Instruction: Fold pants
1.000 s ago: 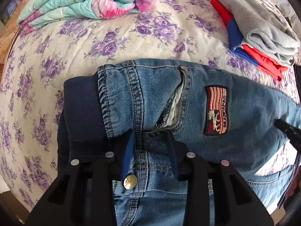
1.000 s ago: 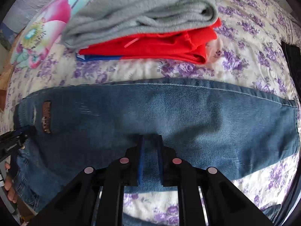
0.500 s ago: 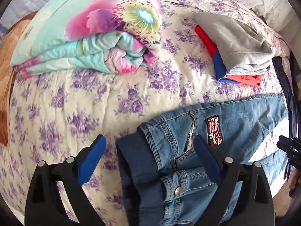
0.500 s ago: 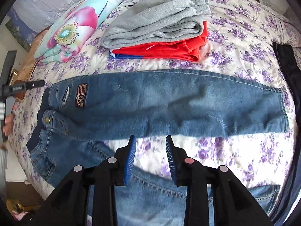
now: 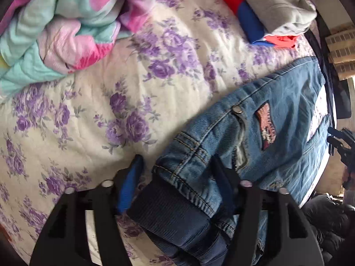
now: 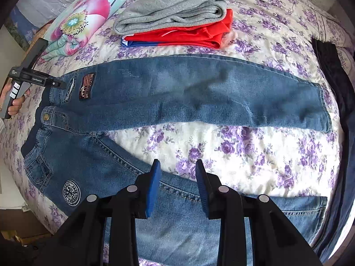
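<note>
Blue jeans (image 6: pixel 199 93) lie spread on the floral bedspread (image 6: pixel 244 146), legs apart in a V, waist at the left with a flag patch (image 6: pixel 87 86). My right gripper (image 6: pixel 178 173) is open and empty, hovering above the near leg (image 6: pixel 124 173). In the left wrist view my left gripper (image 5: pixel 175 168) is open, its fingers either side of the jeans' waistband corner (image 5: pixel 182 173) and dark ribbed band (image 5: pixel 168 217), not clamped. The left gripper also shows in the right wrist view (image 6: pixel 60 84), at the waist's far edge.
A folded floral quilt (image 5: pixel 55 33) lies at the back left. A stack of folded grey, red and blue clothes (image 6: pixel 177 22) lies behind the jeans. Dark clothing (image 6: pixel 332 77) lies at the bed's right edge.
Both grippers let go of the jeans and opened. The right pulled back above the spread legs. The left rose away, then came down close around the waistband corner.
</note>
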`<action>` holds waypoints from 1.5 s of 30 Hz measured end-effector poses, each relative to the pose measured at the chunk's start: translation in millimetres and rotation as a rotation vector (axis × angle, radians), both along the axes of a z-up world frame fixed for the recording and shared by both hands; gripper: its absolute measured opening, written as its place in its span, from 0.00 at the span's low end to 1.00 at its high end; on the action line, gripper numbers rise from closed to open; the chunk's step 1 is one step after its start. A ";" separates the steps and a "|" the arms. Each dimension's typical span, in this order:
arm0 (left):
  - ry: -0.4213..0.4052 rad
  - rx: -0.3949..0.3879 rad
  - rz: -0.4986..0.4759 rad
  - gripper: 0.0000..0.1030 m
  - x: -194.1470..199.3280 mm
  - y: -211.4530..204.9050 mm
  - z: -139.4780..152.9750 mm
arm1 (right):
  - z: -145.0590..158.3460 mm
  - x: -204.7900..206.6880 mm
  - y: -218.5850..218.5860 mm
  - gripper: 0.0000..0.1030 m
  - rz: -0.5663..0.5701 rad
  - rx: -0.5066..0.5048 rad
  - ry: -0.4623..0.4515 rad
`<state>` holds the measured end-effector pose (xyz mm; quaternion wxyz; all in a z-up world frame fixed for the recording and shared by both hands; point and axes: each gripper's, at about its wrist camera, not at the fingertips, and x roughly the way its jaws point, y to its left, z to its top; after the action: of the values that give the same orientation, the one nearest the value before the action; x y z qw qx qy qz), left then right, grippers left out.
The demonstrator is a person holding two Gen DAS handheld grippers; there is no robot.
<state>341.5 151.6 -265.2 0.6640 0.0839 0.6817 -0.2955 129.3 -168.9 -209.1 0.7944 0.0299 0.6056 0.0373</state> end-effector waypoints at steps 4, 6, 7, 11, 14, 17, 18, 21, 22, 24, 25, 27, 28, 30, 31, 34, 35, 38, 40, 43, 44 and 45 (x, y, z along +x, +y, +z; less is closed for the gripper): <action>-0.078 -0.053 -0.041 0.30 -19.9 0.2 27.6 | 19.5 34.6 40.9 0.33 0.152 0.021 -0.047; -0.120 -0.044 -0.078 0.29 -30.8 -6.1 36.5 | 27.3 62.4 60.9 0.56 0.266 0.056 -0.075; -0.136 -0.039 -0.088 0.29 -35.5 -7.5 40.0 | 30.0 77.6 70.5 0.60 0.318 0.068 -0.101; -0.179 -0.038 -0.114 0.29 -41.8 -11.3 48.8 | 21.3 147.9 104.2 0.62 0.494 0.129 -0.095; -0.198 -0.042 -0.123 0.29 -46.9 -9.0 55.8 | 0.4 187.5 130.5 0.62 0.628 0.114 -0.014; -0.204 -0.057 -0.118 0.29 -48.6 -5.6 58.8 | -23.7 209.9 147.5 0.61 0.725 0.084 0.092; -0.208 -0.063 -0.118 0.29 -50.2 -6.2 59.6 | -31.3 213.7 151.2 0.61 0.746 0.074 0.128; -0.218 -0.079 -0.121 0.29 -52.6 -4.4 61.6 | -50.5 227.8 152.9 0.63 0.763 0.059 0.231; -0.220 -0.080 -0.123 0.29 -53.3 -4.0 61.4 | -56.2 231.7 151.8 0.64 0.754 0.065 0.277; -0.219 -0.080 -0.119 0.29 -53.6 -4.2 60.2 | -64.3 235.9 149.6 0.68 0.743 0.063 0.343; -0.214 -0.082 -0.114 0.29 -52.4 -4.3 60.2 | -65.4 235.8 148.9 0.68 0.752 0.066 0.359; -0.209 -0.082 -0.109 0.29 -50.0 -3.4 60.1 | -62.2 233.0 147.1 0.48 0.772 0.082 0.357; -0.208 -0.077 -0.108 0.29 -50.2 -3.6 59.8 | -58.2 230.2 146.0 0.31 0.779 0.099 0.352; -0.211 -0.061 -0.105 0.29 -50.1 -3.4 59.6 | -44.4 220.3 144.1 0.15 0.802 0.096 0.309; -0.212 -0.054 -0.100 0.29 -49.8 -2.6 60.3 | -36.6 214.2 142.3 0.14 0.811 0.093 0.280; -0.209 -0.052 -0.071 0.29 -49.3 1.1 65.5 | -12.4 193.9 132.9 0.14 0.770 0.103 0.199; -0.215 -0.052 -0.067 0.29 -51.2 1.0 69.6 | -3.9 183.1 131.6 0.14 0.758 0.091 0.167; -0.253 -0.041 -0.075 0.29 -69.3 -2.0 87.0 | 21.5 141.7 134.0 0.14 0.741 0.027 0.058; -0.271 -0.037 -0.079 0.30 -87.6 -1.4 97.0 | 36.9 108.2 132.9 0.14 0.717 0.016 0.000; -0.274 -0.047 -0.075 0.30 -125.6 3.2 108.4 | 52.0 52.4 129.9 0.13 0.711 0.043 -0.050; -0.267 -0.051 -0.076 0.30 -139.7 4.9 109.4 | 53.2 34.4 127.1 0.13 0.714 0.035 -0.064; -0.260 -0.048 -0.078 0.30 -154.8 6.5 109.0 | 52.2 17.6 128.8 0.13 0.709 0.030 -0.074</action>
<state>186.7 158.1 -156.2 0.7365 0.1320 0.5787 -0.3243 146.9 -40.1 -156.9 0.7528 -0.1718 0.5486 0.3207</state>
